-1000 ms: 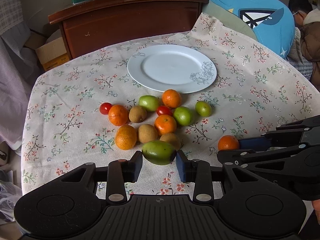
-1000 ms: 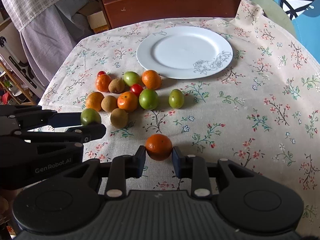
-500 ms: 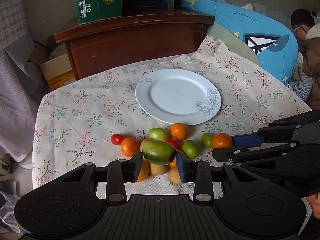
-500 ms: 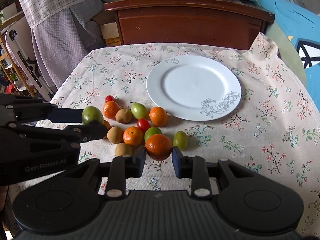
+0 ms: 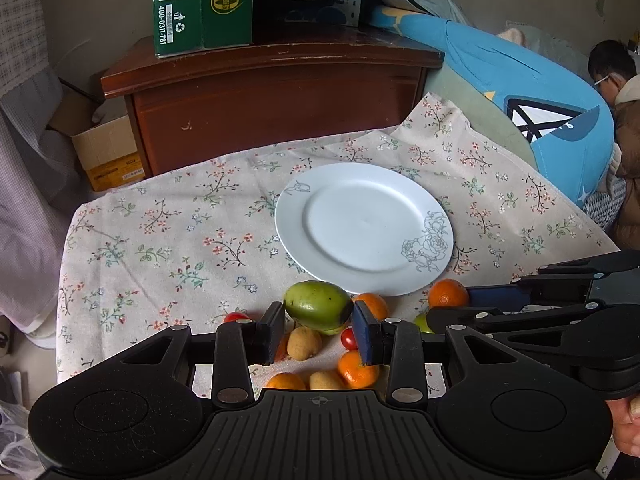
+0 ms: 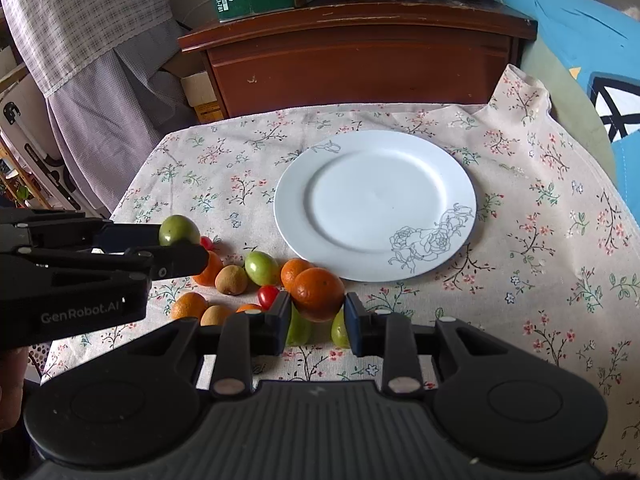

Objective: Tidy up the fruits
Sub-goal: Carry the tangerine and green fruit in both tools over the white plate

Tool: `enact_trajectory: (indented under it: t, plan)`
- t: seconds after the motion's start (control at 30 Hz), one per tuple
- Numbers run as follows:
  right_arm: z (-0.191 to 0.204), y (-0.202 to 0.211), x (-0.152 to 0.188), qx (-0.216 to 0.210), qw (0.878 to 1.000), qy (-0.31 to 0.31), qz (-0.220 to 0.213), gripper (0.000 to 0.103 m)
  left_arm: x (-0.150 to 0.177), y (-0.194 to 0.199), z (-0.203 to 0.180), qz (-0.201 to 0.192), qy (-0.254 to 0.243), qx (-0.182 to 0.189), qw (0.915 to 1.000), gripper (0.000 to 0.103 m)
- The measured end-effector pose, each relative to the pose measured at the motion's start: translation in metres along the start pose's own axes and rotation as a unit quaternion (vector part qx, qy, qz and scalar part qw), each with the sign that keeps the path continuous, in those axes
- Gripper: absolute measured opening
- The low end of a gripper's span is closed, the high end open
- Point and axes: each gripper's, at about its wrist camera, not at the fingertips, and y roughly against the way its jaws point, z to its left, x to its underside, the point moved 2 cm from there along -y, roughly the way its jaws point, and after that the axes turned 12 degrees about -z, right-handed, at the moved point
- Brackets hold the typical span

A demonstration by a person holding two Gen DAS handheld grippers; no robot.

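Observation:
My left gripper [image 5: 319, 326] is shut on a green fruit [image 5: 317, 305] and holds it above the fruit pile, just short of the near rim of the white plate [image 5: 364, 226]. My right gripper [image 6: 317, 318] is shut on an orange [image 6: 318, 294], also raised near the plate [image 6: 376, 204]. Each gripper shows in the other's view, the left [image 6: 176, 250] with its green fruit [image 6: 179, 230], the right [image 5: 448, 312] with its orange [image 5: 447, 293]. Several oranges, green fruits, brown kiwis and cherry tomatoes lie on the floral cloth below, partly hidden by the grippers.
The table has a floral cloth [image 5: 168, 236] with its left edge near. A wooden cabinet [image 5: 272, 92] with boxes stands behind the table. A blue cushion [image 5: 520, 100] and a seated person [image 5: 616, 76] are at the right.
Both grippers have lifted and moved forward toward the plate, each still holding its fruit. The fruit pile now lies under and behind the fingertips.

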Motion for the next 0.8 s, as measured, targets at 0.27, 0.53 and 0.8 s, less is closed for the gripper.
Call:
enact_trajectory:
  t: [0.27,0.53,0.8]
  plan:
    - [-0.008,-0.013,-0.007,0.002,1.0,-0.008,-0.001,0.028,-0.012,-0.017,0.007,-0.002,0.006,0.002,1.0,0.034]
    - [-0.023,-0.024,-0.016,0.011,0.999,-0.035,-0.007,0.028,-0.026,-0.033,0.011,-0.014,0.01,0.018,0.9997,0.034]
    - [-0.038,-0.034,-0.024,0.023,0.998,-0.057,-0.015,0.028,-0.031,-0.048,0.013,-0.019,0.013,0.031,0.9993,0.034]
